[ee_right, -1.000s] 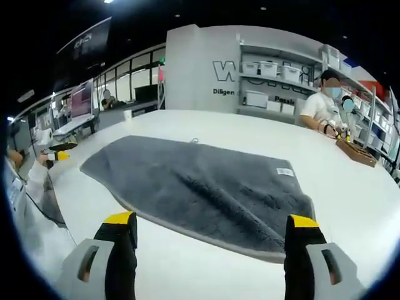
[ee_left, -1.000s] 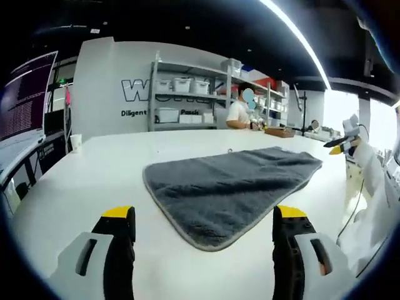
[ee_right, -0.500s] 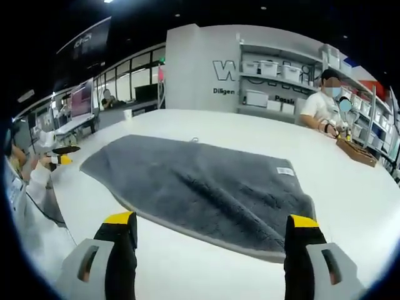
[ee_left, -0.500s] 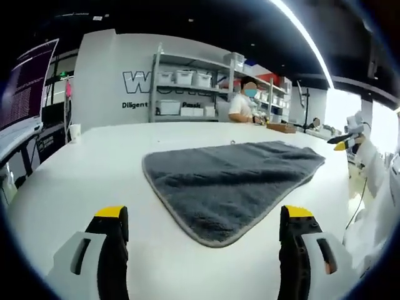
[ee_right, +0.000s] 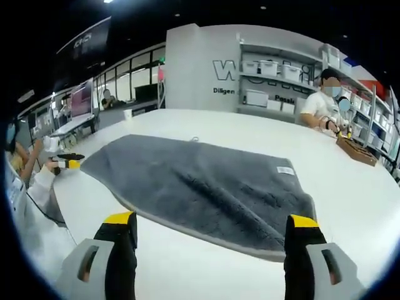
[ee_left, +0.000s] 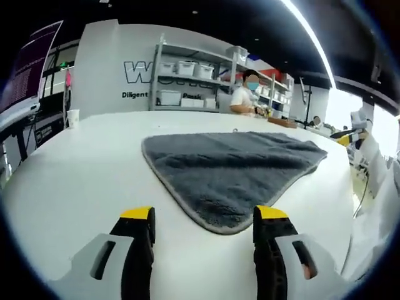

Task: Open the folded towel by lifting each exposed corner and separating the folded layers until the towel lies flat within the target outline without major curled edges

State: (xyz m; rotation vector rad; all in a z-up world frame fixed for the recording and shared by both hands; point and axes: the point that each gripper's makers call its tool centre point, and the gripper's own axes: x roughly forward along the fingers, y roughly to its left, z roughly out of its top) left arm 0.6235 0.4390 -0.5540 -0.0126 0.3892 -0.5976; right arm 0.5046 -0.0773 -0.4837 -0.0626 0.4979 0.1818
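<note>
A dark grey towel (ee_left: pixel 231 169) with a paler hem lies on the white table (ee_left: pixel 75 181), one rounded corner pointing at my left gripper (ee_left: pixel 204 219). That gripper is open, and the corner lies just beyond its yellow-tipped jaws. In the right gripper view the towel (ee_right: pixel 206 187) stretches across, lightly wrinkled, with a white label (ee_right: pixel 285 170) near its right end. My right gripper (ee_right: pixel 211 222) is open at the towel's long near edge, holding nothing. The other gripper (ee_right: pixel 65 162) shows low at the left, past the towel's left corner.
Metal shelves with white bins (ee_right: pixel 269 81) stand against the back wall, and a person (ee_right: pixel 322 106) sits beside them. A wooden box (ee_right: pixel 356 152) rests at the table's far right. A paper cup (ee_left: pixel 73 117) stands at the far left. Bare table surrounds the towel.
The left gripper has come lower and closer to the towel's corner, and its jaws have narrowed. The right gripper view has not shifted; the towel lies as before.
</note>
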